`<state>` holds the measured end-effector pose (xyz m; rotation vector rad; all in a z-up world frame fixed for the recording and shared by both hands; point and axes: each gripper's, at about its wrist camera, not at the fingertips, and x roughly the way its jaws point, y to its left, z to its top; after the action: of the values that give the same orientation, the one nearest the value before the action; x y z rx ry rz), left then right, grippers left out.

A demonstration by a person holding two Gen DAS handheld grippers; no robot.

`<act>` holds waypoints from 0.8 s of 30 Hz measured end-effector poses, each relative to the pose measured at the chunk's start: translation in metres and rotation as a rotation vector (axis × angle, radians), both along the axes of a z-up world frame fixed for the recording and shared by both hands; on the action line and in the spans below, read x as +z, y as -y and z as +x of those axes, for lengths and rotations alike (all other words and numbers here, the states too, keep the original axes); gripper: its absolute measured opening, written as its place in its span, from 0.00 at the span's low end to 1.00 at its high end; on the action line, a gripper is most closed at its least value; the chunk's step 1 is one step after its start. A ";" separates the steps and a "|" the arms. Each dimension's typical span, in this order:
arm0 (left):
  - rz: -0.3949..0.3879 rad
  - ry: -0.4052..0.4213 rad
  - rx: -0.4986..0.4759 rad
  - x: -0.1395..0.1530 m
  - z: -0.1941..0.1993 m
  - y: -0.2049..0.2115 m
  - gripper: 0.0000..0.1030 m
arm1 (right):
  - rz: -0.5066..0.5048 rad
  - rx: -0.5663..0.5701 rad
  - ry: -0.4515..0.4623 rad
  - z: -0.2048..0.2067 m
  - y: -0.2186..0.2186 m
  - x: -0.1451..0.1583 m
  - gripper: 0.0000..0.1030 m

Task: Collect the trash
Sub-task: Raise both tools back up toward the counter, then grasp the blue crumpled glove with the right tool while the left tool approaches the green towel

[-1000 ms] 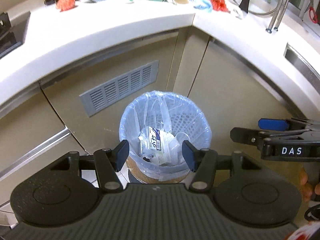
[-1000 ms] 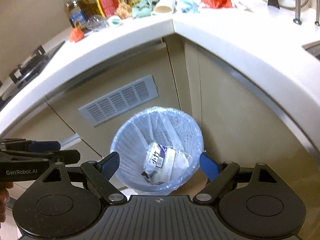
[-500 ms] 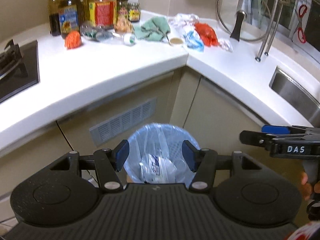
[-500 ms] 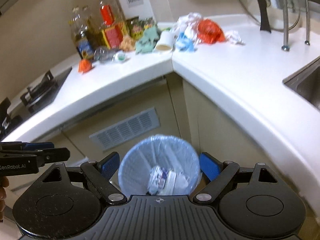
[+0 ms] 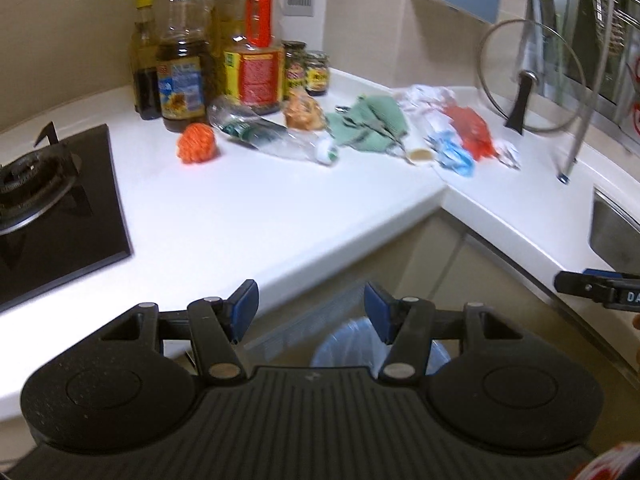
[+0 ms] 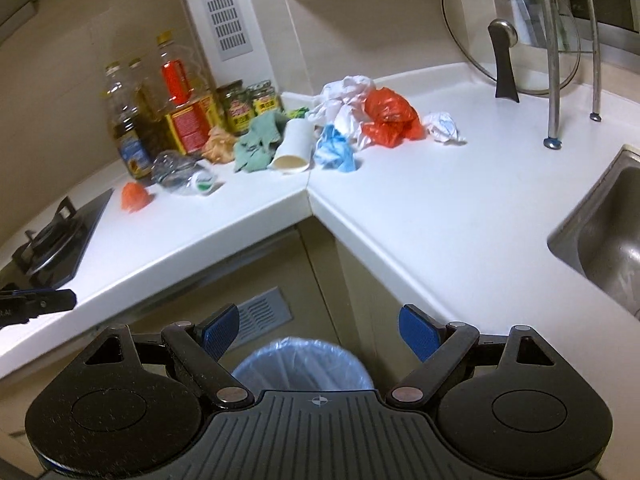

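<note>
Fingers [image 6: 420,338] of both grippers (nothing between) gape above bin [image 6: 302,364].

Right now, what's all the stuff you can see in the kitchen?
Oil and sauce bottles: four, amber and dark, back corner of the counter.
Jars: two, green-labelled, beside the bottles.
Crushed plastic bottle: one, clear, lying down.
Orange ball: one, near the stove.
Green cloth: one, crumpled.
Paper cup: one, white, on its side.
Red bag: one, crumpled.
Blue wrapper: one.
Glass lid: one, leaning upright.
Sink: one, steel, right.
Trash bin: one, blue-lined, on the floor.
Left gripper, right gripper: open, empty.
</note>
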<state>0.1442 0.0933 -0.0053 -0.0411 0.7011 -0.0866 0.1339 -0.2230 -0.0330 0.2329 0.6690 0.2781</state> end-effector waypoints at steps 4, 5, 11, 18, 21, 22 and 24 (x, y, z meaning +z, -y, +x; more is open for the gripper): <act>0.003 0.009 0.000 0.002 0.027 -0.013 0.53 | -0.004 -0.011 0.010 0.025 -0.003 0.003 0.84; 0.005 0.012 -0.003 0.003 0.034 -0.015 0.53 | -0.005 -0.013 0.014 0.031 -0.004 0.004 0.84; 0.003 0.031 -0.048 0.006 0.078 -0.015 0.53 | -0.023 -0.030 0.039 0.074 -0.009 0.012 0.84; -0.005 0.046 -0.113 0.006 0.128 -0.002 0.53 | -0.050 -0.066 0.077 0.125 -0.015 0.014 0.84; -0.013 0.051 -0.144 0.005 0.148 0.006 0.53 | -0.061 -0.071 0.097 0.147 -0.018 0.013 0.83; -0.011 0.053 -0.154 0.005 0.154 0.010 0.53 | -0.066 -0.070 0.103 0.154 -0.019 0.013 0.82; -0.011 0.062 -0.173 0.005 0.165 0.015 0.53 | -0.073 -0.068 0.119 0.168 -0.022 0.013 0.78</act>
<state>0.3094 0.0780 -0.0005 0.0122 0.6413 -0.2569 0.3022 -0.2009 -0.0197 0.1676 0.5515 0.2008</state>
